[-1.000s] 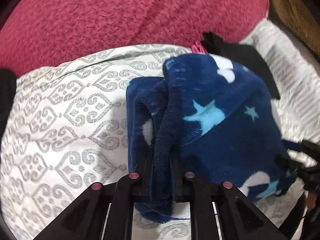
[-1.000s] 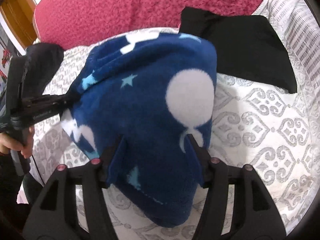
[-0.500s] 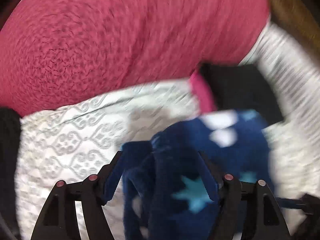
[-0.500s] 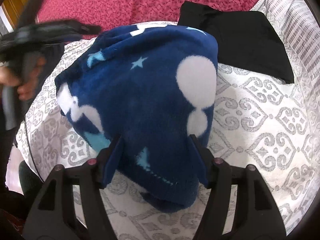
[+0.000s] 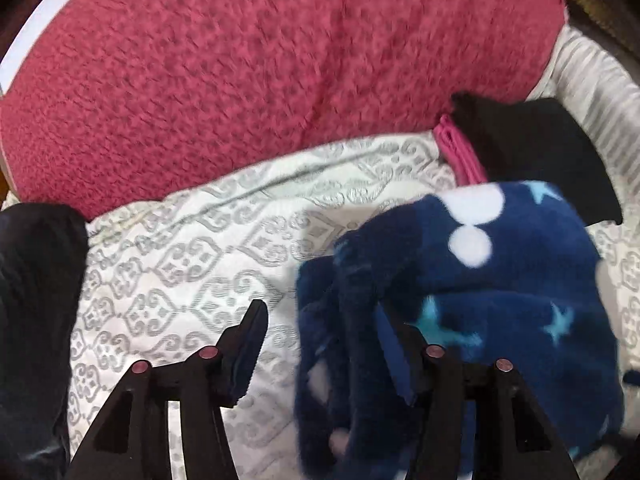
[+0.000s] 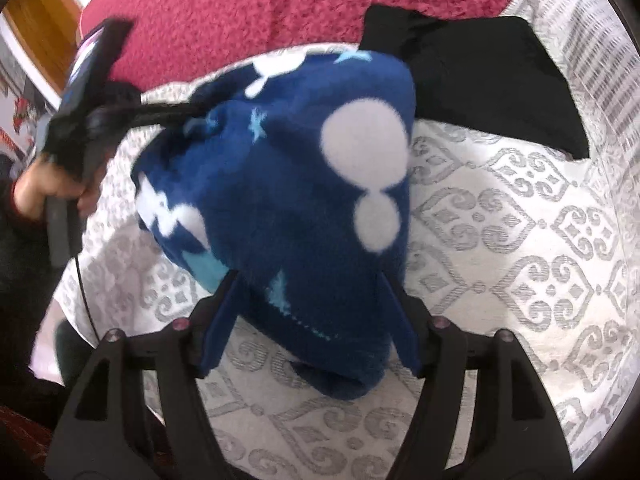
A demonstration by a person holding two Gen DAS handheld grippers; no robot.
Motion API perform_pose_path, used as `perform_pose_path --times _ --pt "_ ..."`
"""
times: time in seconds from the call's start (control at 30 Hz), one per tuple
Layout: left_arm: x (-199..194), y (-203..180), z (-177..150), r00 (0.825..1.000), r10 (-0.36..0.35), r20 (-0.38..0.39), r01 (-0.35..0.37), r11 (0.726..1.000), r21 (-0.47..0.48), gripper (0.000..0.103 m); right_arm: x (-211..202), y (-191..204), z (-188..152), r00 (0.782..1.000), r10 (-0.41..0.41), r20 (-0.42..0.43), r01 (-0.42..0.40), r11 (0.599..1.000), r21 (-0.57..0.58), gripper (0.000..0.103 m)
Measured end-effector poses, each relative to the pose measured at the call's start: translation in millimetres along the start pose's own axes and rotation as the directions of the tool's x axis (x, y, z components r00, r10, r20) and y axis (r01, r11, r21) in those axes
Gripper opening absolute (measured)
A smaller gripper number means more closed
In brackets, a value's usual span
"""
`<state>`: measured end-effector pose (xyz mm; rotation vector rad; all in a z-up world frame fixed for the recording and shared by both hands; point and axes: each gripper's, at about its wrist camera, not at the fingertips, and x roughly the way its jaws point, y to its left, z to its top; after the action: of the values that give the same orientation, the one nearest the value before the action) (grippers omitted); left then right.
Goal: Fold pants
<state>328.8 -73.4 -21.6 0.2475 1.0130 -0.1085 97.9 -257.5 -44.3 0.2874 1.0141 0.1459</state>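
The folded navy fleece pants [image 5: 472,312] with white dots and light blue stars lie bunched on the white patterned bedcover [image 5: 192,264]. In the left wrist view my left gripper [image 5: 324,344] is open, its right finger against the pants' left folds, its left finger over bare cover. In the right wrist view the pants [image 6: 296,200] fill the middle, and my right gripper [image 6: 308,312] is open with its fingers spread on both sides of the near end of the bundle. The left gripper [image 6: 92,120], blurred, shows at the pants' far left corner.
A large red textured blanket [image 5: 260,72] covers the far side of the bed. A folded black garment [image 5: 536,148] on a pink one [image 5: 460,152] lies beyond the pants, also in the right wrist view [image 6: 480,80]. Dark fabric [image 5: 36,320] lies at the left.
My left gripper let go of the pants' edge, opened and moved left and back. My right gripper stayed open around the bundle, which settled lower on the bed.
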Motion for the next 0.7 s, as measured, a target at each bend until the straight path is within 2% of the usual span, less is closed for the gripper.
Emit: perform_pose_path --times 0.07,0.17,0.2,0.37,0.7 --pt "-10 1 -6 1.0 -0.007 -0.003 0.007 1.0 -0.004 0.074 -6 -1 5 0.999 -0.036 0.025 0.036 0.999 -0.015 0.069" --pt "14 0 -27 0.993 -0.028 -0.113 0.031 0.999 0.026 0.076 -8 -2 14 0.996 -0.072 0.043 0.073 0.997 -0.013 0.069" --pt "16 0 -34 0.992 -0.03 -0.122 0.033 0.999 0.025 0.076 -7 -3 16 0.996 -0.079 0.043 0.079 0.997 -0.002 0.069" --pt "26 17 -48 0.987 -0.108 -0.117 0.099 0.991 -0.085 0.08 -3 3 19 0.996 -0.085 0.023 0.085 0.996 -0.006 0.069" --pt "28 25 -55 0.983 -0.153 -0.104 0.142 0.984 -0.109 0.08 23 -7 8 0.993 -0.094 -0.078 0.094 0.996 0.003 0.07"
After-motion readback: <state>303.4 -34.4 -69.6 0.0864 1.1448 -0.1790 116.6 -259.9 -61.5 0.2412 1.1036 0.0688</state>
